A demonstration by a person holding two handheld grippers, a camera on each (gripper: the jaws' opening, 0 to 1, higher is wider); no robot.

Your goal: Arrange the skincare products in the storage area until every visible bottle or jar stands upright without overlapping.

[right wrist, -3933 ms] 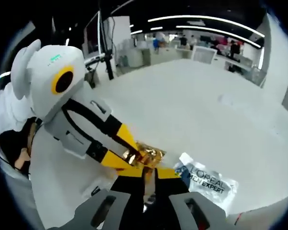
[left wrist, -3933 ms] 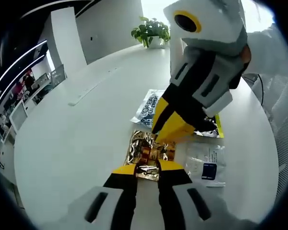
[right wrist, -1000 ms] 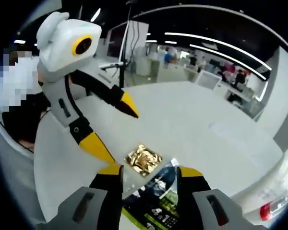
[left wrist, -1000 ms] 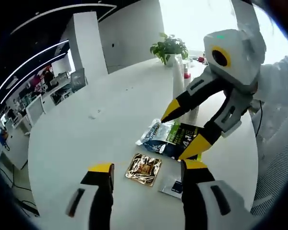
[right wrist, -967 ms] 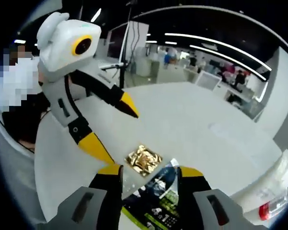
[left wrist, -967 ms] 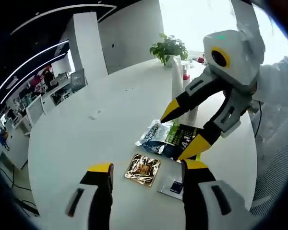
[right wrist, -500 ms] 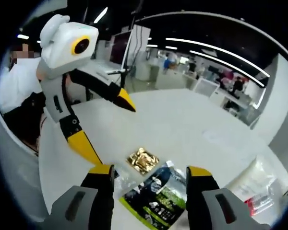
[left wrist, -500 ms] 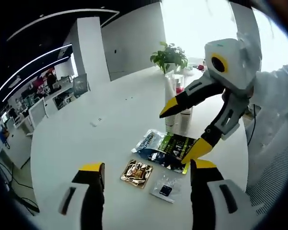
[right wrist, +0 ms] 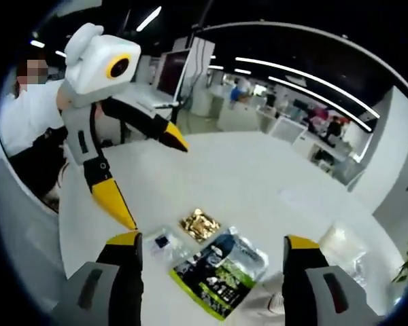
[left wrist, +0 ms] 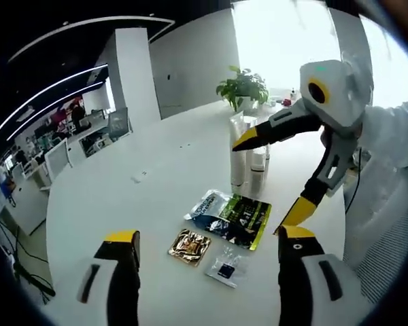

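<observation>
A gold foil sachet (left wrist: 190,246) (right wrist: 198,225) lies flat on the white round table (left wrist: 122,183) (right wrist: 258,183). Beside it lie a small clear sachet (left wrist: 226,266) (right wrist: 163,243) and a dark blue and green pouch (left wrist: 230,217) (right wrist: 221,268). Behind the pouch a few white bottles (left wrist: 248,159) stand upright. My left gripper (left wrist: 209,238) (right wrist: 147,171) hangs open above the sachets, holding nothing. My right gripper (right wrist: 214,241) (left wrist: 272,175) is open too, held over the pouch and bottles.
A potted plant (left wrist: 243,85) stands at the table's far side. A clear plastic bag (right wrist: 340,244) lies near the bottles. A person in white (right wrist: 27,115) sits at the table's edge. Office desks and screens lie beyond the table.
Both grippers, earlier shut on the gold sachet, have let it go and risen away from the table with jaws spread wider. The sachet lies flat.
</observation>
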